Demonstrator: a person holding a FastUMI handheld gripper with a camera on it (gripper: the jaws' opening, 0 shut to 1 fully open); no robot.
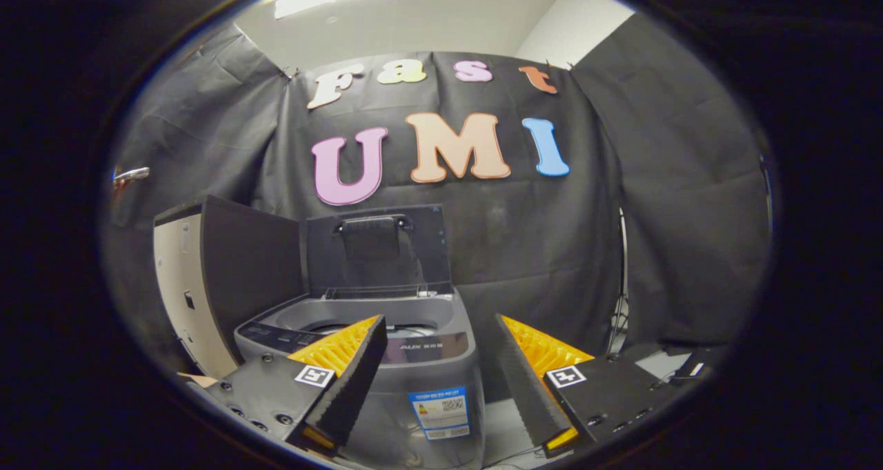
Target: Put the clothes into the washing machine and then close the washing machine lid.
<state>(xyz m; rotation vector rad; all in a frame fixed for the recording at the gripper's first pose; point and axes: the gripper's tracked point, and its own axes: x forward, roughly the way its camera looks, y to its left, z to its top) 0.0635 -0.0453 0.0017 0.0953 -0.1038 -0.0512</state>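
While the gripper [439, 332] hangs in front of the washing machine [407, 359], its 2 fingers stand well apart with nothing between them. The small grey top-loader sits just ahead of and partly between the fingers, its lid [378, 249] raised upright at the back and the drum opening [376, 321] exposed. No clothes are held, and the little of the drum that can be seen is too shallow a glimpse to say whether any lie inside; it looks bare, but I would not swear to it. A dark-fronted cabinet [221, 277] stands just beside the machine on its left.

The risks, as I judge them: if a garment drapes over the rim, the lid will not seat. Pushing the upright lid from too low, near its hinge, could make the fingers slip off or let it slam down.
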